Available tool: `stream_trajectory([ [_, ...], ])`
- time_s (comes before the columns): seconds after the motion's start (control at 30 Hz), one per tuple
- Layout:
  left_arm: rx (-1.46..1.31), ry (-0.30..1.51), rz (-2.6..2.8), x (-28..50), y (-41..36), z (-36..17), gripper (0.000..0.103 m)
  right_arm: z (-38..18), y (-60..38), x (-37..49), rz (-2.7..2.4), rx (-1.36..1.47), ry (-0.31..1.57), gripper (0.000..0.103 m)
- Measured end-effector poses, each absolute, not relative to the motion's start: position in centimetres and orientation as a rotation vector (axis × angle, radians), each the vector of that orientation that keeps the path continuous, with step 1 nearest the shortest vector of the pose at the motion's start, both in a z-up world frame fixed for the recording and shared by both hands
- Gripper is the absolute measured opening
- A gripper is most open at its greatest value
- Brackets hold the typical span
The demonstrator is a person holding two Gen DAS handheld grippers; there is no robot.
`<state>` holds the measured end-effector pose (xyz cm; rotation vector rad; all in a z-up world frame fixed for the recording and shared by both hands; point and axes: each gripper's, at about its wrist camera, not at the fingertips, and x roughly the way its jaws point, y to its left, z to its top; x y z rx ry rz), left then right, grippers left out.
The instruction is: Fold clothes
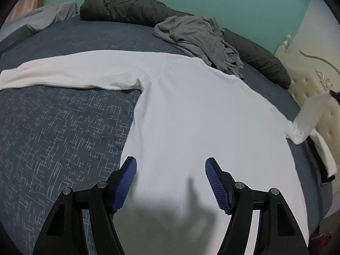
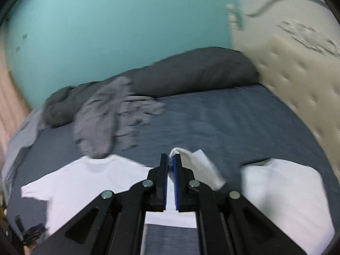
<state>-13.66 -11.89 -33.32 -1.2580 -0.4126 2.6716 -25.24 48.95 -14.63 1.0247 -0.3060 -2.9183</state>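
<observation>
the right tongs [image 2: 170, 162] pinch the white shirt's [image 1: 191, 110] right sleeve cuff [image 2: 191, 161], lifted right of the body, while the left tongs [image 1: 171, 165] hover spread over the hem.

Lighting is dim, even and cool, without glare. In the left wrist view, focus is sharp; a soft shadow falls on the white shirt [image 1: 191, 116] below the lens. The right wrist view shows motion blur, strongest at the headboard [image 2: 297, 74]. Fisheye distortion bends both views, with dark corners.
</observation>
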Motion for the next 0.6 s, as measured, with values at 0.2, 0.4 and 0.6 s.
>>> stream_trajectory([
  [0.2,-1.26,-0.429,2.627,-12.7,-12.2,-33.3,0.071,-13.0,35.6,-26.6,-2.709,0.99,-0.191,0.004],
  [0.4,-1.253,-0.474,2.612,-11.7,-13.2,-33.2,0.071,-15.4,20.6,-25.8,-2.43,1.01,-0.093,0.004],
  [0.6,-1.247,-0.497,2.621,-11.1,-14.5,-33.0,0.072,-25.3,9.9,-24.4,-2.218,1.215,-0.025,0.004],
])
